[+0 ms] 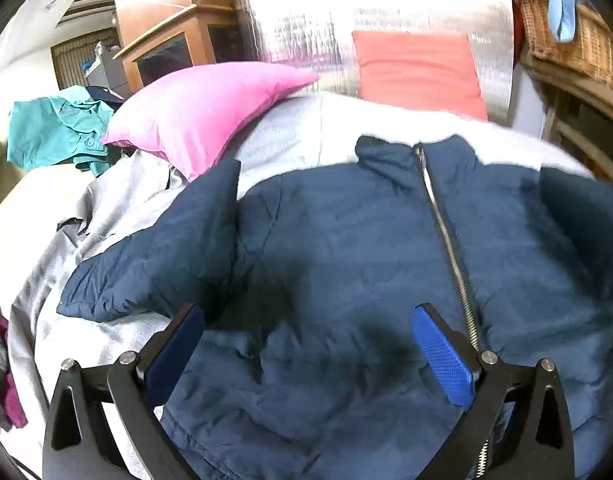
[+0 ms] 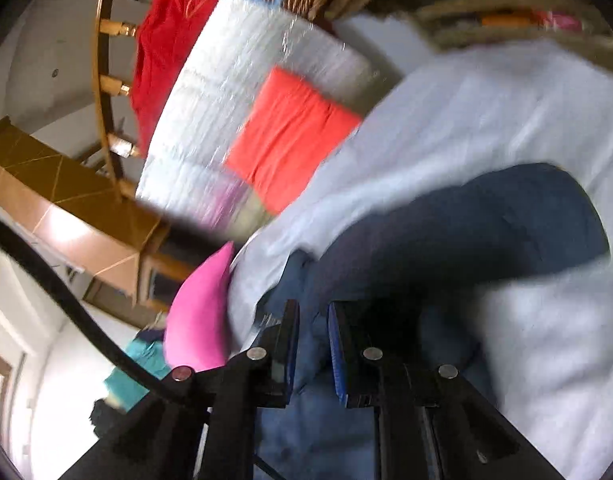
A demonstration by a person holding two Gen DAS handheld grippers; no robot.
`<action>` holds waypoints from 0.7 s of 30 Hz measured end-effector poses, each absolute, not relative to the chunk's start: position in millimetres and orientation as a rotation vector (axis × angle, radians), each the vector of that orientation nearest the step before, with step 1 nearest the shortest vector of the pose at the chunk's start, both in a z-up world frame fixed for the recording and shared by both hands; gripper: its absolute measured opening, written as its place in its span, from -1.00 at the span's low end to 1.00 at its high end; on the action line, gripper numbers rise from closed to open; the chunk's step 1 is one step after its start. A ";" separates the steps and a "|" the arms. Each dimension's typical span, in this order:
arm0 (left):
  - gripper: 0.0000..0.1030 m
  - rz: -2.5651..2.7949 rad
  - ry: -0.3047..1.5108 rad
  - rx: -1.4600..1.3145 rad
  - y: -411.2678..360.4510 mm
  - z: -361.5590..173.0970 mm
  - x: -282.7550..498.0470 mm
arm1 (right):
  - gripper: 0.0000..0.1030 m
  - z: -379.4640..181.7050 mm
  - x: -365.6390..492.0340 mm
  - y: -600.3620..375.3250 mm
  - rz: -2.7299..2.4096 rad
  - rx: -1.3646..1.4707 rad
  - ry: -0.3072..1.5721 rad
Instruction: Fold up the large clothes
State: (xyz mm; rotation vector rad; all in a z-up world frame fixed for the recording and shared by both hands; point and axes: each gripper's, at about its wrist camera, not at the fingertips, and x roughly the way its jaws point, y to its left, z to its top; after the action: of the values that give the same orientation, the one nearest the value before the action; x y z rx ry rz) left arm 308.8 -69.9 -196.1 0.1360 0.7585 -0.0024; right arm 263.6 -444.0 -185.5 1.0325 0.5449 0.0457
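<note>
The navy jacket [image 1: 346, 248] lies front-up on the bed, spread over a pale grey sheet [image 1: 298, 128]. Its zipper [image 1: 446, 240] runs from the collar down toward the camera, and one sleeve [image 1: 146, 272] reaches out to the left across the sheet.

The left claw [image 1: 306, 344] hovers over the jacket's lower front with its fingers spread wide, nothing between the blue pads [image 1: 442, 356]; the right-hand pad sits just beside the zipper.

In the right wrist view, which is tilted and blurred, the right claw [image 2: 312, 344] has its fingers drawn close together with navy jacket [image 2: 486, 220] fabric bunched in the narrow gap between them, so it appears to be pinching the jacket.

A pink pillow [image 1: 202, 112] rests on the sheet beyond the sleeve. Behind it stands a silvery panel [image 1: 386, 24] with an orange cloth [image 1: 418, 68] against it. A teal garment [image 1: 54, 132] lies crumpled at the far left.
</note>
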 end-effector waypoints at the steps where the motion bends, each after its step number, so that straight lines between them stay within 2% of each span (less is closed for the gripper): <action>1: 1.00 -0.005 0.768 0.132 -71.3 -194.1 310.1 | -0.62 -193.4 256.8 -438.5 0.058 1.048 0.569; 2: 1.00 -0.006 0.789 0.134 -70.8 -196.2 312.0 | -0.61 -206.0 252.1 -434.0 0.039 1.080 0.616; 4: 1.00 -0.011 0.834 0.137 -70.7 -204.7 317.1 | -0.30 -231.3 244.4 -435.8 0.013 1.164 0.672; 5: 1.00 -0.012 0.851 0.134 -70.5 -211.3 318.3 | 0.19 -242.1 241.5 -442.1 0.001 1.218 0.688; 6: 1.00 -0.010 0.867 0.127 -69.2 -213.5 320.2 | 0.50 -254.7 235.0 -452.9 -0.033 1.302 0.696; 10: 1.00 -0.010 0.868 0.067 -61.6 -212.3 324.4 | 0.49 -273.0 208.2 -494.3 -0.120 1.460 0.569; 14: 1.00 -0.031 0.858 0.024 -61.4 -210.3 323.9 | 0.49 -303.9 201.4 -526.6 -0.220 1.595 0.537; 16: 1.00 -0.049 0.865 0.015 -63.1 -209.8 323.6 | 0.37 -317.8 205.9 -535.1 -0.190 1.675 0.502; 17: 1.00 -0.052 0.867 0.016 -64.3 -210.7 324.2 | 0.05 -323.1 208.6 -538.4 -0.185 1.696 0.481; 18: 1.00 -0.051 0.868 0.023 -65.3 -211.0 324.6 | -0.40 -322.8 210.5 -540.6 -0.195 1.676 0.472; 19: 1.00 -0.049 0.867 0.027 -65.4 -210.7 324.9 | -0.49 -317.1 214.6 -539.4 -0.204 1.633 0.465; 21: 1.00 -0.031 0.848 0.030 -62.1 -206.9 323.7 | -0.51 -289.8 219.4 -535.2 -0.222 1.485 0.441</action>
State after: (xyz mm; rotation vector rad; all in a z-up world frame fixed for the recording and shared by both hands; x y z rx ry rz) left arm 323.7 -62.1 -206.9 0.0299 0.8476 -0.0310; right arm 219.4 -535.2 -289.8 1.4846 0.4411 -0.2217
